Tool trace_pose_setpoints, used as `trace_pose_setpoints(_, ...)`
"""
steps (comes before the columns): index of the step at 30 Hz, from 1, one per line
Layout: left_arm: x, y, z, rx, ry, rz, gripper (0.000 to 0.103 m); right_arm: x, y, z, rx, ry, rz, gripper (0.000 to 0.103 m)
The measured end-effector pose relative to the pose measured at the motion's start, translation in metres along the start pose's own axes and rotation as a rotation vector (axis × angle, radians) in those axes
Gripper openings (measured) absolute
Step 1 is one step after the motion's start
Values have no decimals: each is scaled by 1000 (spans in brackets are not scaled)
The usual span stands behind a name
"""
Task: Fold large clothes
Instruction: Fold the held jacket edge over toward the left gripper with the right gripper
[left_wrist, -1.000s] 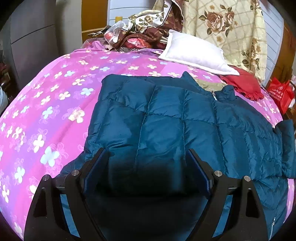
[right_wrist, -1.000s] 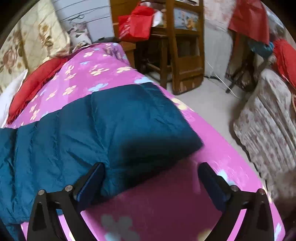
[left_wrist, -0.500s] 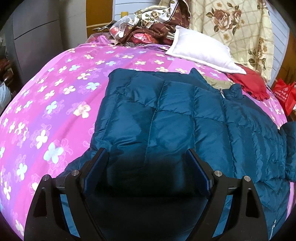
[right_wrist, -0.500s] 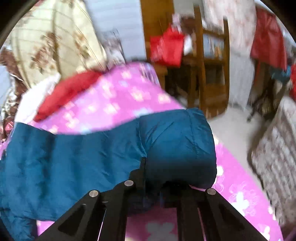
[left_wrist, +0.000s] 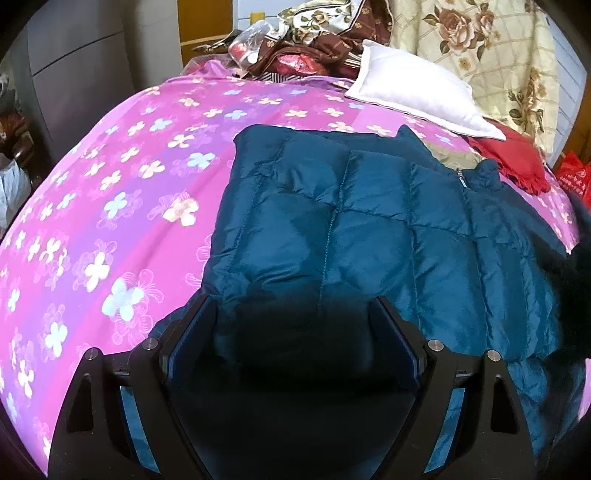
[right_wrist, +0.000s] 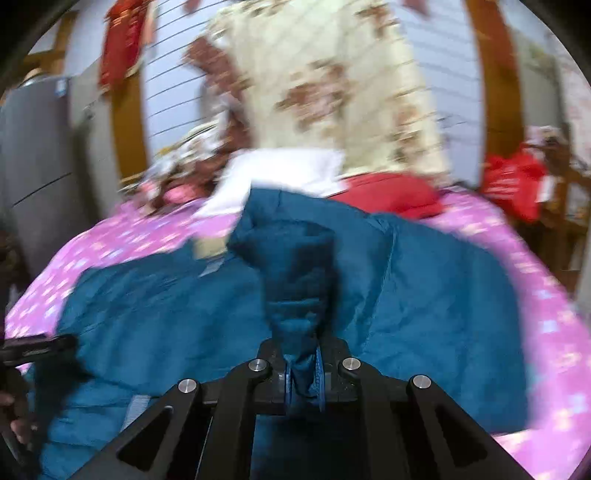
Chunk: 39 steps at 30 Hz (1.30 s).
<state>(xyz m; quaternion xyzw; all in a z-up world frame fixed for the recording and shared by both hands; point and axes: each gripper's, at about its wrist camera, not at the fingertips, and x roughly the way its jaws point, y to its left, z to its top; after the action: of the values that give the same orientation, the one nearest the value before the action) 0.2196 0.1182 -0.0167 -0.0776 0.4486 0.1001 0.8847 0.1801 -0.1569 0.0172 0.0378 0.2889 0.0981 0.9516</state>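
Note:
A teal quilted down jacket (left_wrist: 369, 229) lies spread on a bed with a pink flowered cover (left_wrist: 110, 192). My left gripper (left_wrist: 291, 332) stands open low over the jacket's near left part, one finger on each side of a shadowed stretch of fabric. My right gripper (right_wrist: 303, 373) is shut on a bunched end of the jacket's sleeve (right_wrist: 295, 280). It holds the sleeve up over the jacket (right_wrist: 166, 314), and this view is blurred by motion. A dark blur (left_wrist: 576, 266) shows at the right edge of the left wrist view.
A white pillow (left_wrist: 413, 92), a red cloth (left_wrist: 513, 155), a flowered quilt (left_wrist: 480, 48) and a heap of clothes (left_wrist: 306, 48) sit at the head of the bed. A grey cabinet (left_wrist: 81, 62) stands at the left, a red bag (right_wrist: 513, 181) at the right. A hand (right_wrist: 14, 424) shows at the left edge.
My right gripper went from open over the sleeve end to shut on it, then swung it up and leftward across the jacket. The left gripper stayed open in place.

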Motion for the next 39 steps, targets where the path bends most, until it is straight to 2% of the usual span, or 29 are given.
trace_pose_setpoints(4, 2, -3, 1, -9, 9, -18, 86, 24, 46, -16, -53, 30, 159, 9)
trace_pose_setpoints(6, 3, -7, 1, 4, 3, -20, 86, 35, 66, -22, -127, 84, 161, 9)
trace_pose_setpoints(8, 3, -12, 0, 18, -4, -31, 86, 39, 75, -28, -155, 119, 151, 18)
trace_pose_setpoints(9, 3, -13, 0, 22, -6, -40, 86, 37, 75, -30, -152, 115, 179, 32)
trace_pose_setpoints(10, 2, -13, 0, 25, -9, -49, 86, 33, 73, -30, -142, 106, 195, 52)
trace_pose_setpoints(11, 1, -13, 0, 23, -12, -58, 86, 27, 71, -30, -129, 91, 194, 62)
trace_pose_setpoints(12, 0, -13, 0, 19, -14, -68, 86, 21, 68, -30, -125, 75, 201, 77)
trace_pose_setpoints(13, -1, -12, 1, 12, -16, -80, 86, 12, 67, -31, -127, 52, 207, 81)
trace_pose_setpoints(15, -4, -8, 3, -14, -19, -109, 86, -3, 66, -30, -130, 73, 181, 82)
trace_pose_setpoints(17, -8, -8, 4, -31, -30, -146, 86, -13, 63, -29, -127, 132, 148, 82)
trace_pose_setpoints(20, -17, -13, 4, -25, -56, -205, 86, -25, 53, -35, -136, 263, -14, 84)
trace_pose_setpoints(22, -23, -20, 3, -6, -72, -264, 86, -32, 43, -50, -140, 319, -106, 96)
trace_pose_setpoints(25, -30, -43, -5, 42, -69, -408, 86, -28, 31, -73, -142, 331, -223, 97)
trace_pose_setpoints(27, -30, -61, -10, 89, -58, -450, 86, -12, 21, -90, -64, 388, -184, 100)
trace_pose_setpoints(28, -28, -74, -13, 124, -52, -466, 86, -11, 19, -91, -49, 380, -189, 103)
trace_pose_setpoints(30, -22, -89, -15, 149, -45, -465, 86, -9, 21, -89, -63, 381, -187, 103)
trace_pose_setpoints(32, -9, -98, -18, 146, 0, -450, 86, -8, 22, -90, -64, 381, -189, 103)
trace_pose_setpoints(33, -5, -99, -20, 143, 6, -448, 83, -9, 23, -89, -67, 380, -191, 103)
trace_pose_setpoints(34, -4, -99, -21, 146, -1, -447, 58, -9, 23, -90, -69, 379, -193, 103)
trace_pose_setpoints(36, -4, -98, -22, 147, 21, -502, 19, -10, 24, -91, -70, 379, -193, 103)
trace_pose_setpoints(37, -7, -95, -21, 132, 21, -532, 13, -10, 24, -91, -69, 379, -193, 103)
trace_pose_setpoints(39, -16, -91, -20, 129, -12, -533, 10, -11, 24, -91, -68, 379, -191, 103)
